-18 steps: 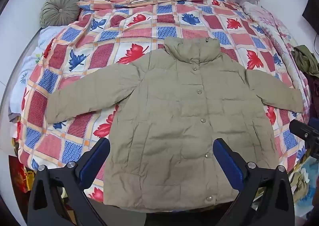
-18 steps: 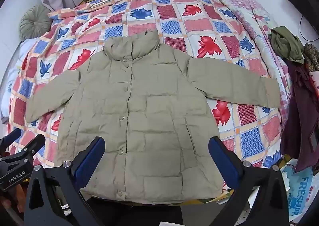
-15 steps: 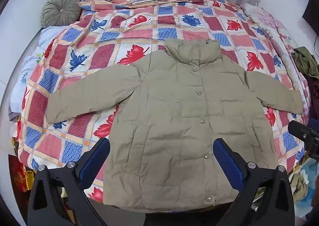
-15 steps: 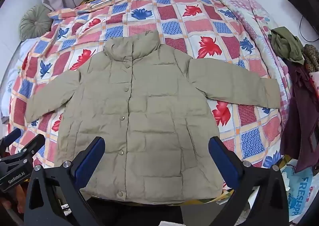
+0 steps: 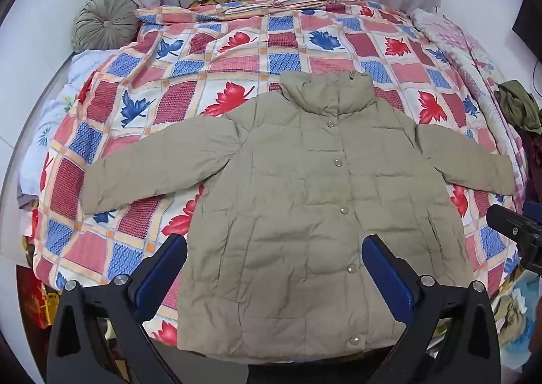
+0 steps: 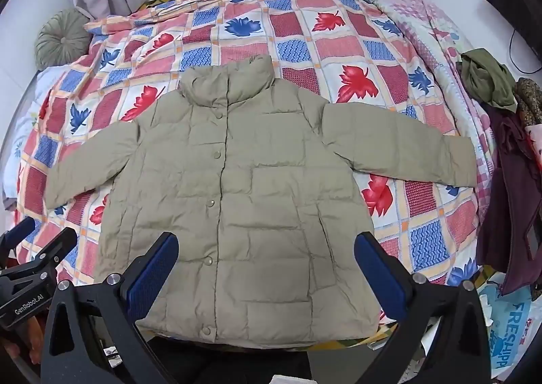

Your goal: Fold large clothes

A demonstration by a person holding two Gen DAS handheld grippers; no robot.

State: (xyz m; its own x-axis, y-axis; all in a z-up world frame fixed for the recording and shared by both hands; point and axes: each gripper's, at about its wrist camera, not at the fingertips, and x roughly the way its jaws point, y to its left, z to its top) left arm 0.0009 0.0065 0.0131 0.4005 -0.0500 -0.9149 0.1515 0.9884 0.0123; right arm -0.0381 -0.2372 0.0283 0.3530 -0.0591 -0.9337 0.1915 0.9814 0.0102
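Both views are bright and evenly lit by soft, diffuse light, with no glare. Shadows are weak: only a thin dark line lies under the hem of the jacket (image 5: 305,214) and its sleeves. The bed (image 6: 338,45) curves strongly toward the edges because of the fisheye lens, and black corners frame each round picture. The centre is sharp; the edges look slightly soft.

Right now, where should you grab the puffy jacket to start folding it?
Probably the jacket by its right sleeve cuff, coming from the right side with the right gripper. That sleeve lies flat and spread outward, so it could swing over the buttoned front.
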